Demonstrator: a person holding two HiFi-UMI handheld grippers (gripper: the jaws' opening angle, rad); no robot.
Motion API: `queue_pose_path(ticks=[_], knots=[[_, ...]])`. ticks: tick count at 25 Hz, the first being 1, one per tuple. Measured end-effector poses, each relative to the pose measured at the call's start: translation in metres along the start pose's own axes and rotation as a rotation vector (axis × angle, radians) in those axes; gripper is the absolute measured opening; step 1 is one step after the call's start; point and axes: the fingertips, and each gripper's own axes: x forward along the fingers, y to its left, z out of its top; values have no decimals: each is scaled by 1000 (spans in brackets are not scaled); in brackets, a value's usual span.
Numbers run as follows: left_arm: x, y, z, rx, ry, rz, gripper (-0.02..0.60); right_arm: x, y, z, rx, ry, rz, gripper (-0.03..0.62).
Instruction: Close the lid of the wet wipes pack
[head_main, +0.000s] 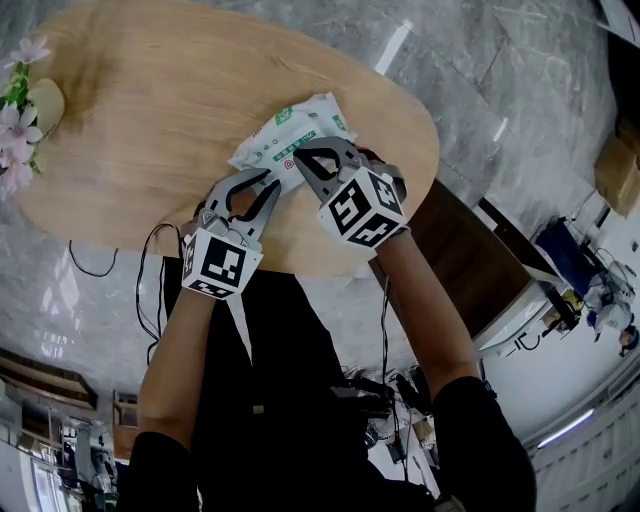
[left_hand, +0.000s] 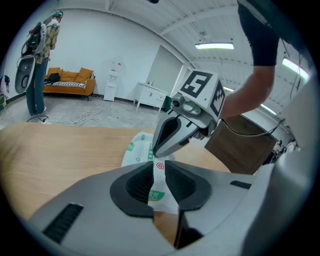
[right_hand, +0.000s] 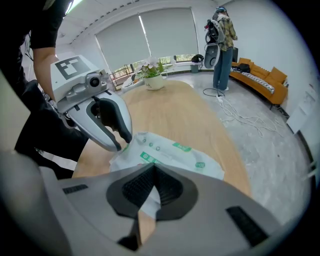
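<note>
Left fingers (left_hand: 132, 186) pinch the pack (head_main: 290, 130) by its near edge; my closed right fingers (right_hand: 142, 187) press it just beyond.

One wipes pack (head_main: 290, 135). One wooden table (head_main: 150, 110). Two grippers: one left gripper (head_main: 262, 185) and one right gripper (head_main: 308, 165). Each carries one marker cube, so there are two cubes, the left cube (head_main: 215, 262) and the right cube (head_main: 365, 208). Two bare forearms, the left forearm (head_main: 170, 350) and the right forearm (head_main: 425, 300). One flower pot (head_main: 45, 105) holding one bunch of pink flowers (head_main: 15, 120). In the room beyond there is one orange sofa (left_hand: 70, 80), one low white cabinet (left_hand: 150, 96) and one standing person (right_hand: 222, 40). Beside that person is one black box (right_hand: 210, 52), probably a speaker, though it is too small to be sure.
</note>
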Motion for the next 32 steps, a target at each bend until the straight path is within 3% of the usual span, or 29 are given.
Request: queue_pose_path(ticks=[11,18,23,27,32], knots=[[-18,7,-3,1,-17,-1,81,6,0,3,39,4,-35,11],[-48,6,30,73,-25,-37,74,-43,-7,34,311,-251,-164,11],[-94,-1,94,160,-74,-75,61,-122,-1,86,369,-403,-270,11],[-154,-9,168,203,-148,-97,43,-212,10,148,458,-615,-333,11],[-233,-17,271,289,-270,-150,34,-335,25,234,407,-828,-486,11]])
